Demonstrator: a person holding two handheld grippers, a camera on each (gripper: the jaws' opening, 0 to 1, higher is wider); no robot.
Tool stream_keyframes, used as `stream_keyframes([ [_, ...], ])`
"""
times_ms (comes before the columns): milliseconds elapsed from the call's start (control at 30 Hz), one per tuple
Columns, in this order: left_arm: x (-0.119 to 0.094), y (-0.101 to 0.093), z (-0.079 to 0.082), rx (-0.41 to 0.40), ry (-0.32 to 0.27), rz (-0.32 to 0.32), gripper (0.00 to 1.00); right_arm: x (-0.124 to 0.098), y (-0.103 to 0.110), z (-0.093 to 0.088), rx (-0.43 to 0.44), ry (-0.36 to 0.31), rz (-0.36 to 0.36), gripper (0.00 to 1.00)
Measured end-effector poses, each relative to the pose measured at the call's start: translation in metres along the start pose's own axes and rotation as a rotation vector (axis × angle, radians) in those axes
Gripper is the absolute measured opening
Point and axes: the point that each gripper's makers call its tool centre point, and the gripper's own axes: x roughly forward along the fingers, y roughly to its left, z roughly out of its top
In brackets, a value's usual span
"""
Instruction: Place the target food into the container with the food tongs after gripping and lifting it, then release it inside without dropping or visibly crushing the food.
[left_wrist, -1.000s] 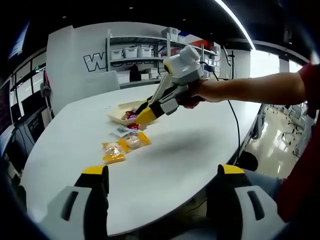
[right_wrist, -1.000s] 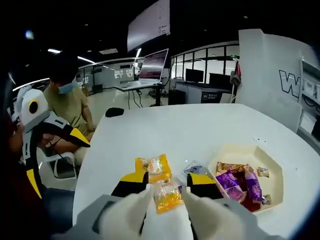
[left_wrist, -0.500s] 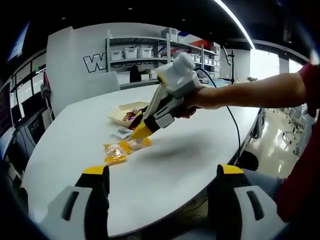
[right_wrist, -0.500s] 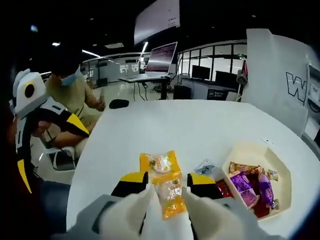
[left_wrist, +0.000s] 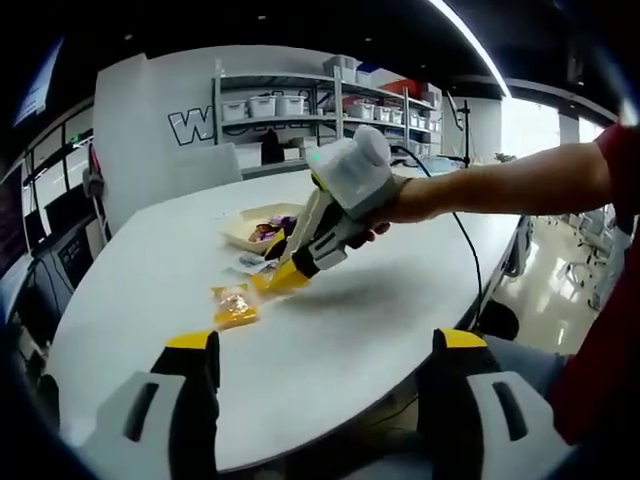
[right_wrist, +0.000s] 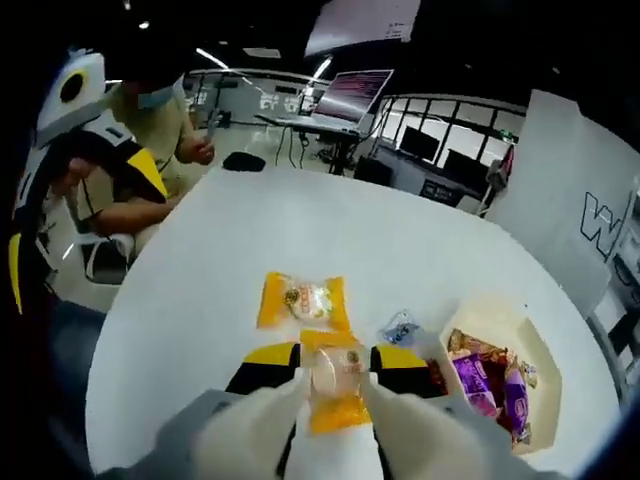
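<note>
Since a second ago the right gripper (right_wrist: 323, 368) has come down over the nearer orange snack packet (right_wrist: 335, 388), its fingers (right_wrist: 268, 357) now bracketing it on the bench (right_wrist: 190, 300); whether they pinch is unclear. Judged: grasp imminent, lift pending. The left gripper (left_wrist: 315, 350) idles, fingers spread.

Count: two orange packets, the second (right_wrist: 302, 301) just beyond; one small clear packet (right_wrist: 401, 328); one container (right_wrist: 535, 352) near the bench's edge, holding several wrapped snacks.

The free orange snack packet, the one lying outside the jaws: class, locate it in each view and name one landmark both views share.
Left gripper view: the orange snack packet lies left of centre on the white table.
Right gripper view: packet at centre, above the jaws.
Shared landmark: the cream tray of snacks.
</note>
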Motion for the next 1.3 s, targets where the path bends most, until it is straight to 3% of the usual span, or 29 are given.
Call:
stream_keyframes([
  [100,0.0,-0.001,-0.001,0.003,0.004,-0.001,0.85,0.0,-0.003,-0.001,0.023,0.006,-0.005,0.19],
  [167,-0.001,-0.003,-0.001,0.004,0.001,-0.003,0.85,-0.003,-0.005,-0.004,0.109,0.029,-0.027,0.18],
  [300,0.0,-0.006,-0.004,0.006,0.008,-0.004,0.85,-0.006,-0.009,-0.005,0.14,0.027,-0.032,0.18],
  [633,-0.002,-0.009,-0.001,0.011,0.005,-0.006,0.84,-0.016,-0.007,-0.01,0.139,0.009,-0.03,0.19],
  [800,-0.001,-0.008,0.004,0.008,-0.003,-0.002,0.84,-0.021,-0.004,-0.004,0.292,-0.033,-0.002,0.18],
  [1133,0.002,-0.012,0.005,0.023,0.003,-0.011,0.84,-0.031,-0.009,0.011,0.354,-0.107,-0.003,0.19],
  [1300,0.003,-0.012,0.006,0.023,-0.002,-0.016,0.84,-0.034,-0.009,0.011,0.366,-0.113,-0.008,0.19],
])
